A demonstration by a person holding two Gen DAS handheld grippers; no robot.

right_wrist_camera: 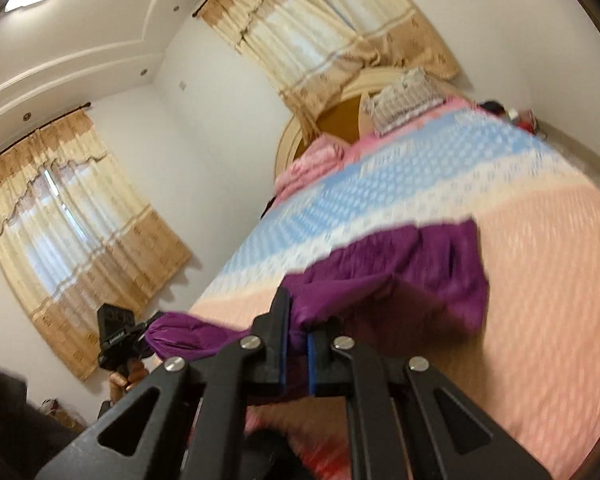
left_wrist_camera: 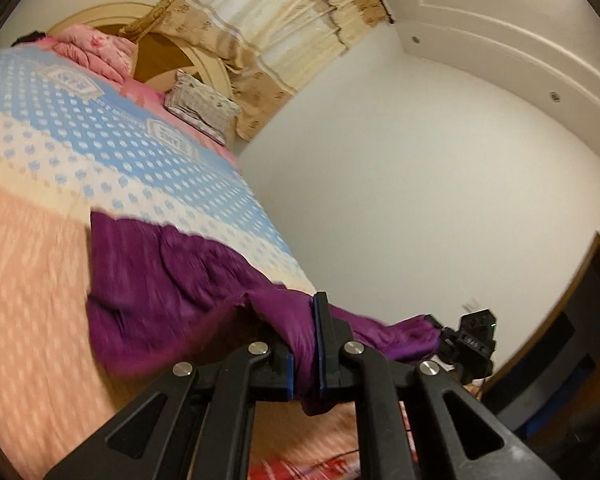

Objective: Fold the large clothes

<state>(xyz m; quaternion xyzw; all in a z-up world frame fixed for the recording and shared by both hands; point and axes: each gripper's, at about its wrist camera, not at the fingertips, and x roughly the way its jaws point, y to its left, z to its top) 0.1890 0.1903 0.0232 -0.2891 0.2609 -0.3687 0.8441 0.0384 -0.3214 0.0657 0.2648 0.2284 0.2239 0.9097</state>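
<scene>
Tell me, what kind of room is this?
It looks like a bedroom in a home. There is a big bed with a blue and peach cover, a pillow by the rounded headboard, and curtains over the windows. A purple garment lies on the bed.

Purple garment on a blue-and-white dotted, peach bedspread; beige curtains.

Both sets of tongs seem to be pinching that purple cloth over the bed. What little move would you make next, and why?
Probably carry both held ends forward over the bed toward the garment's far edge, to fold it. The left tongs and right tongs are each shut on the purple garment, an edge stretched between them, while the rest lies on the bedspread.
</scene>
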